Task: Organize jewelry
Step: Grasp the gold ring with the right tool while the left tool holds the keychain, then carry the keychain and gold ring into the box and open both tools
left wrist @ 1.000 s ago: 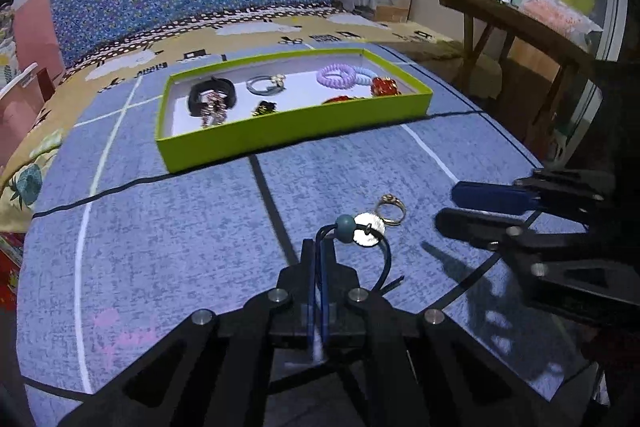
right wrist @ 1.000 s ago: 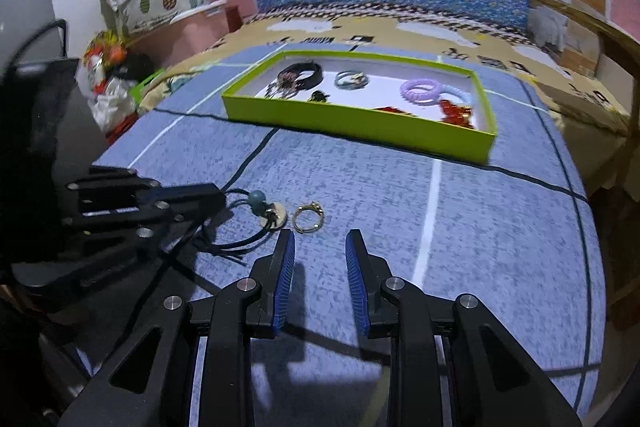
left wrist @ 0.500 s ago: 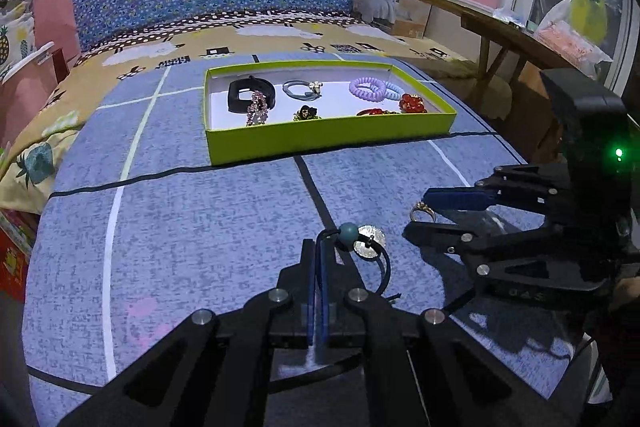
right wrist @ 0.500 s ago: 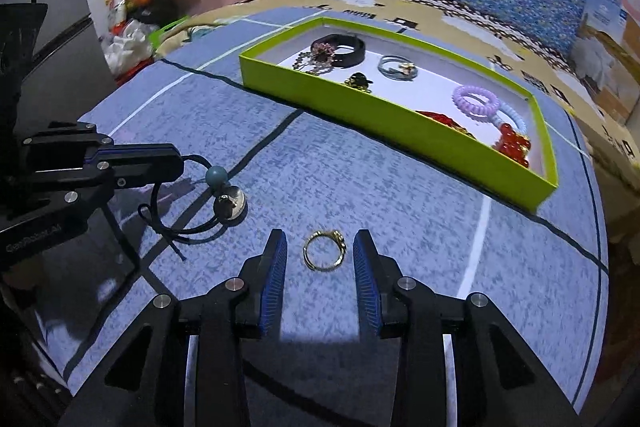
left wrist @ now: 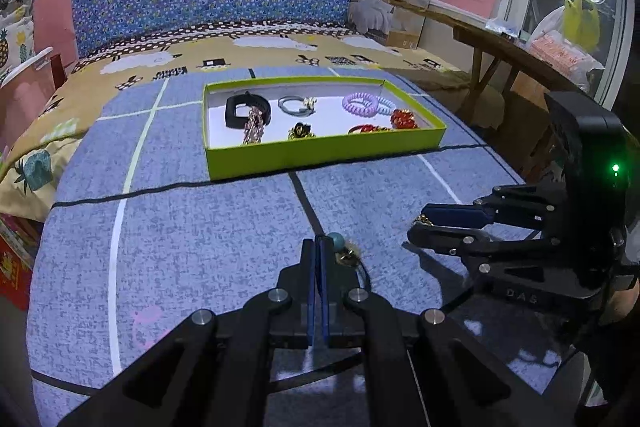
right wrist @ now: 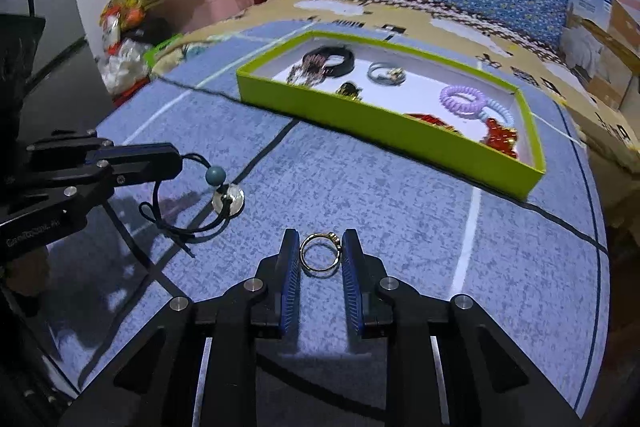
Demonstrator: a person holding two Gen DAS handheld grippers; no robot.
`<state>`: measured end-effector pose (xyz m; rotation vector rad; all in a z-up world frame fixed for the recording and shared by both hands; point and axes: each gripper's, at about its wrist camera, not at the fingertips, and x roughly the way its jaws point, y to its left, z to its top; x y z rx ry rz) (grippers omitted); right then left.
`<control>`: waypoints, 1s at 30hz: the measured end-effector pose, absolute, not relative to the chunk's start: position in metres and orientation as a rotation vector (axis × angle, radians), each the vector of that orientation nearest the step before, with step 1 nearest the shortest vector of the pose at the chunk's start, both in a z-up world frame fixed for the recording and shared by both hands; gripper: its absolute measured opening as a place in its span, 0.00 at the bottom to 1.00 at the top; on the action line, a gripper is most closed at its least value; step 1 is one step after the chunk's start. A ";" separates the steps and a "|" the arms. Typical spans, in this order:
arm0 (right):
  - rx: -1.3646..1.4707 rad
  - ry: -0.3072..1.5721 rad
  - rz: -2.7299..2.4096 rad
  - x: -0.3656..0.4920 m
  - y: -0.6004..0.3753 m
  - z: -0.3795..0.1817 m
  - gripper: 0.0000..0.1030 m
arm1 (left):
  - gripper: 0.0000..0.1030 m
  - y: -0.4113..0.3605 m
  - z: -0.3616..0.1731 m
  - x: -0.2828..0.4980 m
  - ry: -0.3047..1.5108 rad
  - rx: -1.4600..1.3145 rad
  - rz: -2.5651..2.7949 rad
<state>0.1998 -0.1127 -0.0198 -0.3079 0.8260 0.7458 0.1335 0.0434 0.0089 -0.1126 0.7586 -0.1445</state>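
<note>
Right gripper (right wrist: 320,247): jaws just closing, gold ring (right wrist: 320,251) flat on the cloth between its pads, not yet pinched. Left gripper (left wrist: 319,247) clenched on the cord bracelet (right wrist: 218,187).

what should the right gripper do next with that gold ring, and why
Probably finish closing. The gold ring lies flat on the blue cloth between the right gripper pads, which have just been closing but do not clearly press it yet. Once gripped, it can go to the green tray. The left gripper already holds the black cord bracelet.
</note>
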 end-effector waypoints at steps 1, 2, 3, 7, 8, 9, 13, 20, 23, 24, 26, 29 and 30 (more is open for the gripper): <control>-0.295 0.819 0.740 0.199 -0.115 -0.018 0.22 | 0.02 0.043 0.011 0.133 0.753 -0.112 -0.147; -0.282 0.812 0.733 0.199 -0.117 -0.015 0.22 | 0.02 0.043 0.013 0.133 0.748 -0.112 -0.149; -0.267 0.803 0.725 0.198 -0.120 -0.012 0.22 | 0.02 0.042 0.014 0.133 0.743 -0.111 -0.152; -0.232 0.784 0.710 0.199 -0.128 -0.002 0.22 | 0.02 0.041 0.022 0.134 0.724 -0.116 -0.168; -0.228 0.780 0.706 0.199 -0.129 -0.001 0.22 | 0.02 0.041 0.024 0.135 0.719 -0.115 -0.172; -0.225 0.777 0.703 0.199 -0.129 0.001 0.22 | 0.02 0.040 0.027 0.136 0.712 -0.111 -0.175; -0.202 0.761 0.692 0.202 -0.134 0.006 0.22 | 0.02 0.036 0.038 0.140 0.687 -0.090 -0.189; -0.177 0.735 0.677 0.214 -0.139 0.019 0.22 | 0.02 0.030 0.055 0.154 0.643 -0.044 -0.204; -0.170 0.726 0.670 0.221 -0.140 0.024 0.22 | 0.02 0.030 0.062 0.164 0.624 -0.030 -0.206; -0.169 0.722 0.668 0.225 -0.140 0.026 0.22 | 0.02 0.030 0.064 0.168 0.618 -0.028 -0.206; -0.167 0.718 0.668 0.230 -0.140 0.028 0.22 | 0.02 0.031 0.067 0.176 0.614 -0.024 -0.207; -0.164 0.708 0.667 0.240 -0.138 0.032 0.22 | 0.02 0.031 0.071 0.189 0.607 -0.012 -0.209; -0.160 0.708 0.666 0.244 -0.138 0.033 0.22 | 0.02 0.030 0.072 0.193 0.608 -0.010 -0.211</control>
